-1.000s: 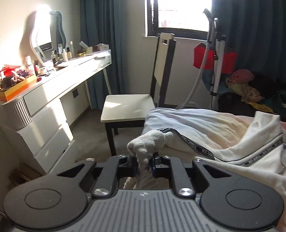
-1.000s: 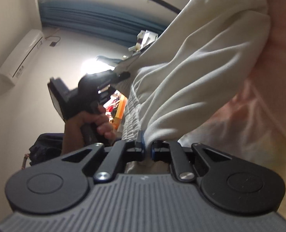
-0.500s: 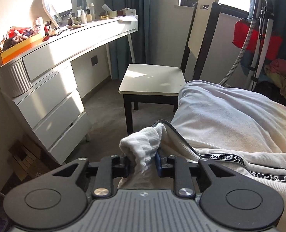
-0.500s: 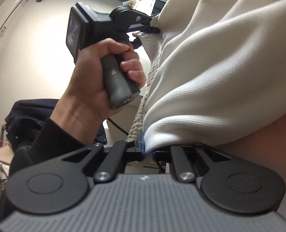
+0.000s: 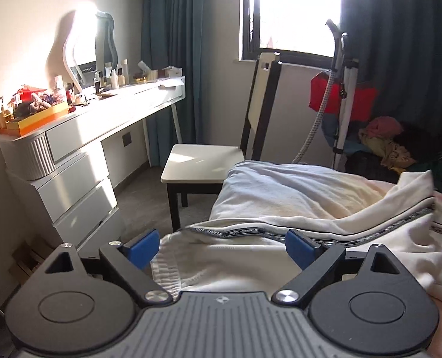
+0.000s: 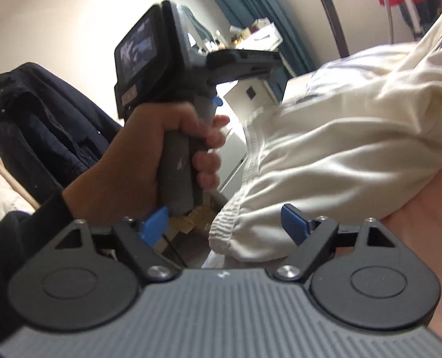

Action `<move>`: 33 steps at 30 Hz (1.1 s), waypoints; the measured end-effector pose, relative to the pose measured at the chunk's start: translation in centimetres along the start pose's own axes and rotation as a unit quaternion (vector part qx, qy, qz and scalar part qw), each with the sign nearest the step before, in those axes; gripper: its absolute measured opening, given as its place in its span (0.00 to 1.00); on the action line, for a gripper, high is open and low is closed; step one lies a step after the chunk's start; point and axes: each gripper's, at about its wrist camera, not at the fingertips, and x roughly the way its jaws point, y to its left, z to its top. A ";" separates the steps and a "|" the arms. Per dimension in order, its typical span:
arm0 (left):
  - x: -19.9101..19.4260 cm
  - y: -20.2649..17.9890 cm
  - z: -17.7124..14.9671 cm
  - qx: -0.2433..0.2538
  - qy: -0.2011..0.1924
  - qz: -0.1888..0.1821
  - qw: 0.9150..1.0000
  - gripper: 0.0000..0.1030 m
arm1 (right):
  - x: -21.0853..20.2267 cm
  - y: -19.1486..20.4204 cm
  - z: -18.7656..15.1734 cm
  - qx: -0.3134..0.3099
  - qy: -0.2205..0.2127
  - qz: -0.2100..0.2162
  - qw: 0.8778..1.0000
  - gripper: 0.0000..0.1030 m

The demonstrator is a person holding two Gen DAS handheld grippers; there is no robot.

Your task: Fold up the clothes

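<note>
The left gripper (image 5: 222, 246) and right gripper (image 6: 226, 228) both stand spread wide, gripping nothing, above the cream ribbed-hem garment with black lettered tape (image 5: 280, 256) lying on the pink bedsheet (image 6: 414, 208).

A white dressing table (image 5: 107, 125) stands at nine o'clock, a chair (image 5: 203, 164) centre, dark curtains (image 5: 400, 44) at two o'clock.

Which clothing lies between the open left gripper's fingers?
The white garment with black lettered trim, on the bed; the colourful clothes pile sits far off by the curtain.
</note>
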 end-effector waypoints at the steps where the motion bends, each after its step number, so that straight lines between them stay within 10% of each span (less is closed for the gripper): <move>1: -1.8 -0.7 -0.4 0.000 -0.009 -0.008 1.000 0.92 | -1.8 -0.1 0.2 -0.005 -0.016 -0.015 1.000 0.81; 17: -26.0 -11.6 -14.2 0.005 -0.128 -0.042 0.991 0.96 | -19.1 -6.1 -4.7 -0.094 -0.166 -0.209 0.959 0.81; 33: -23.2 -13.8 -21.2 0.021 -0.082 -0.029 0.996 0.97 | -19.0 -11.4 -7.7 -0.043 -0.177 -0.268 0.946 0.81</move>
